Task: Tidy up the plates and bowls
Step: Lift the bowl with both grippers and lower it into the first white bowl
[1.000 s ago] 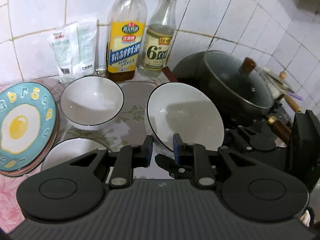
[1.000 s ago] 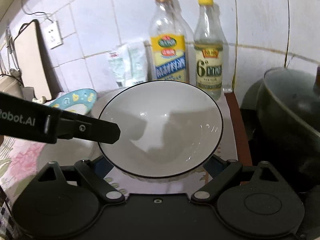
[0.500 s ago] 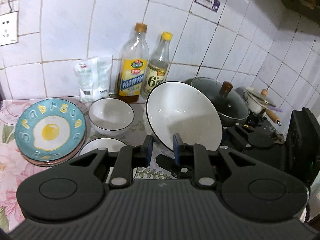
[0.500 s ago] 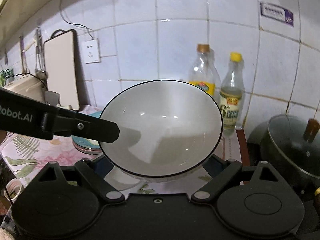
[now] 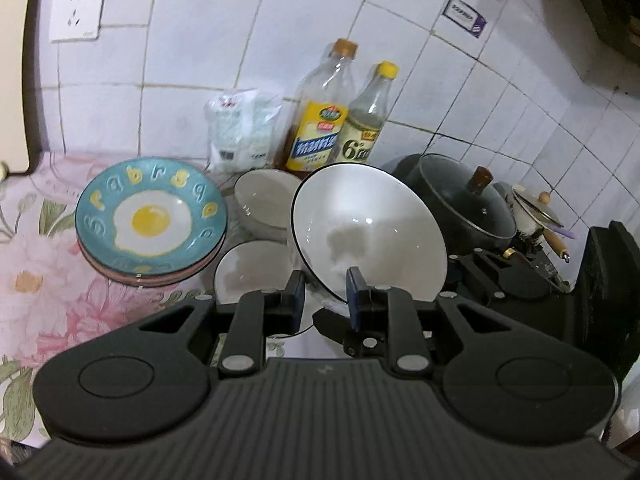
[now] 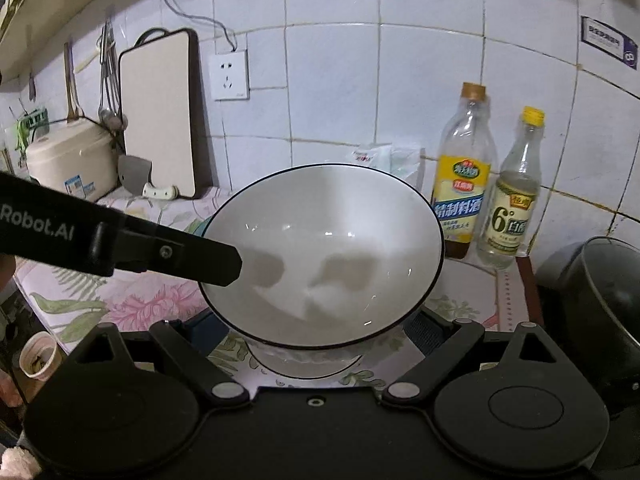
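A large white bowl with a black rim (image 5: 370,232) (image 6: 324,256) is held tilted in the air. My right gripper (image 6: 320,332) is shut on its base from both sides; its fingertips are hidden behind the bowl. My left gripper (image 5: 323,298) stands narrowly open at the bowl's near rim, which sits between its blue pads; I cannot tell if they touch it. Two smaller white bowls (image 5: 266,204) (image 5: 252,276) stand on the counter. A blue fried-egg plate (image 5: 150,216) tops a stack of plates at the left.
Two bottles (image 5: 322,120) (image 5: 368,120) and a white packet (image 5: 240,128) stand at the tiled wall. A lidded black pot (image 5: 464,200) sits on the stove at the right. A cutting board (image 6: 160,112), cleaver and rice cooker (image 6: 66,160) stand far left.
Both grippers have risen and pulled back, lifting the large bowl off the counter. More of the wall and counter shows now. The small bowls and plates have not moved.
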Demonstrator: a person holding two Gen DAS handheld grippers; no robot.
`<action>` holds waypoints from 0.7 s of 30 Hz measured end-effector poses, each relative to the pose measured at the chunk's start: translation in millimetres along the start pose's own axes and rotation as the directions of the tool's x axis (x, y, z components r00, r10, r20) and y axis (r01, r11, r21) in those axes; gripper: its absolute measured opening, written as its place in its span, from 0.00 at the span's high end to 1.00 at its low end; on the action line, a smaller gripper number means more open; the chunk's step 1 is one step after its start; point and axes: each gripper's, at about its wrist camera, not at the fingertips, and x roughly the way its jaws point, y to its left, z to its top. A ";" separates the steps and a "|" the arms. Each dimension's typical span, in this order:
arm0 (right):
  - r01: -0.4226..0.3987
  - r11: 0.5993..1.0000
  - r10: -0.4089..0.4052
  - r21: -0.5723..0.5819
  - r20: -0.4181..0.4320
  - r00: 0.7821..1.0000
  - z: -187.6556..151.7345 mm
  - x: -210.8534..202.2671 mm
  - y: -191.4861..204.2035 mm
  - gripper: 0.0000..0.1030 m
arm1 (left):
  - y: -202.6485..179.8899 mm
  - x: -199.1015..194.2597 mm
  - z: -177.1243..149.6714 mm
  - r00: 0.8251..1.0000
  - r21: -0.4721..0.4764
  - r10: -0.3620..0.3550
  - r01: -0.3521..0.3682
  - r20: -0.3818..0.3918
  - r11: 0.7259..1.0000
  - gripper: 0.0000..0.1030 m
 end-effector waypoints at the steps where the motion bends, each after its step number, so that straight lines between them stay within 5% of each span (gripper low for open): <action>1: -0.004 1.000 0.004 0.001 -0.006 1.000 -1.2 3.3 1.8 0.07 | 3.6 1.2 -1.0 1.000 -0.007 0.003 -0.003 -0.005 1.000 0.80; 21: -0.004 1.000 0.001 -0.015 -0.187 0.982 -7.3 71.2 15.4 0.07 | 67.2 52.1 -11.3 0.993 -0.135 -0.051 0.036 -0.109 0.990 0.80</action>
